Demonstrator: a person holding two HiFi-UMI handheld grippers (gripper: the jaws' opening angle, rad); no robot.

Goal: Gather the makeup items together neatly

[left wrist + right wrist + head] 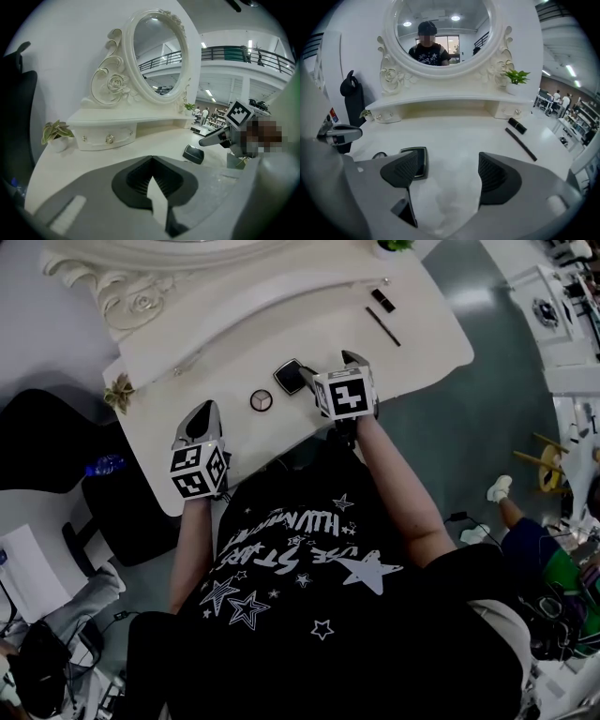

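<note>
A black square compact (292,377) lies on the white vanity table (309,315), with a small round compact (262,400) just to its left. Farther right lie a thin black pencil (382,326) and a black lipstick (382,300). My right gripper (330,369) hovers beside the square compact, open, with only bare tabletop between its jaws. In the right gripper view (445,171) the square compact (415,162) sits just behind the left jaw, the pencil (521,144) and lipstick (517,125) far right. My left gripper (203,416) rests shut near the table's front left edge, holding nothing (151,176).
An ornate oval mirror (443,33) on a raised shelf with small drawers (105,136) backs the table. A small potted plant (119,393) stands at the left corner, another (515,77) at the right end. A black chair (47,442) stands left of the table.
</note>
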